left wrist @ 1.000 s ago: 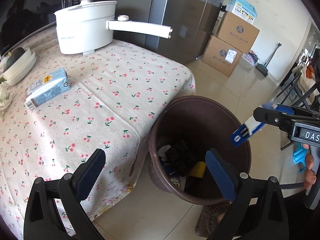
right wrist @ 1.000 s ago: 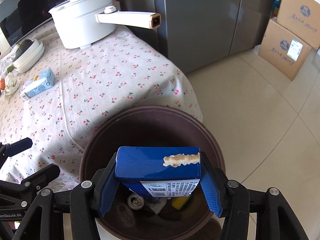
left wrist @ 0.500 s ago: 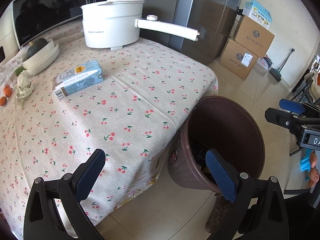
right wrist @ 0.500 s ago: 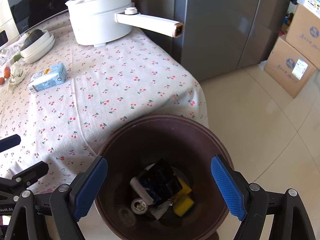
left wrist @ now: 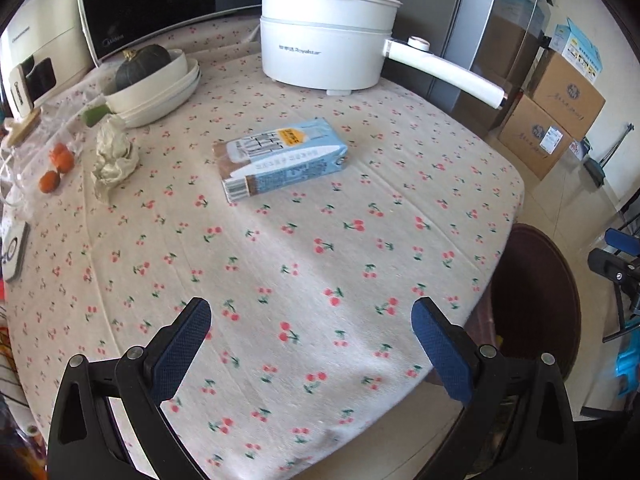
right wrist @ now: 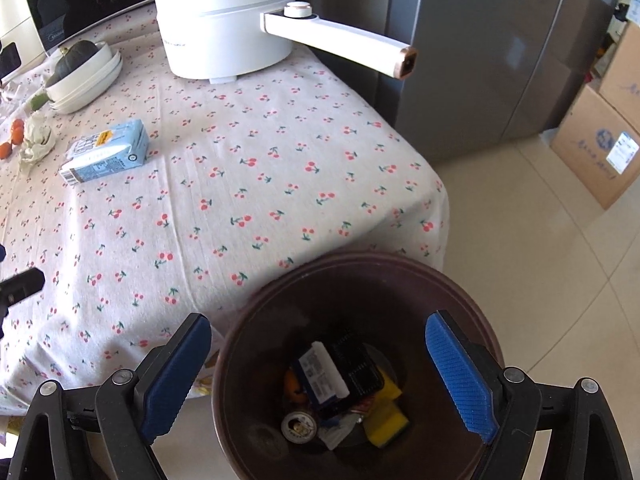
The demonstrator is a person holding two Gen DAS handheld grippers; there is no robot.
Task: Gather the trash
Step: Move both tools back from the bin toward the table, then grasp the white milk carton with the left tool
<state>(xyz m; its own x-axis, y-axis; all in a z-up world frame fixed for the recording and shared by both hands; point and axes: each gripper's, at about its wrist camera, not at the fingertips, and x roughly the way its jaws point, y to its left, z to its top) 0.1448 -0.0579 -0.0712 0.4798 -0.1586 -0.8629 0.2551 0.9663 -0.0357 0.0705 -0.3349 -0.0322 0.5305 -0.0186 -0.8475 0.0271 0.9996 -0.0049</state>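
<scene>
Over the brown bin [right wrist: 360,360] my right gripper [right wrist: 318,376] hangs with its jaws opening and nothing between them; a second ago it pinched a dark blue carton, and that carton [right wrist: 320,376] now lies in the bin on a black item and a yellow sponge [right wrist: 386,412]; so one piece of trash is dealt with. Meanwhile my left gripper [left wrist: 312,344], spread wide and empty, has swung from the bin to above the cherry-print tablecloth [left wrist: 280,260]; I judge the light blue carton [left wrist: 280,158], lying flat near the white pot [left wrist: 328,52], to be the next pick, with the crumpled paper [left wrist: 114,156] further left. Parts of the bin's contents are too jumbled to name; the left view shows only a slice of the bin's rim.
</scene>
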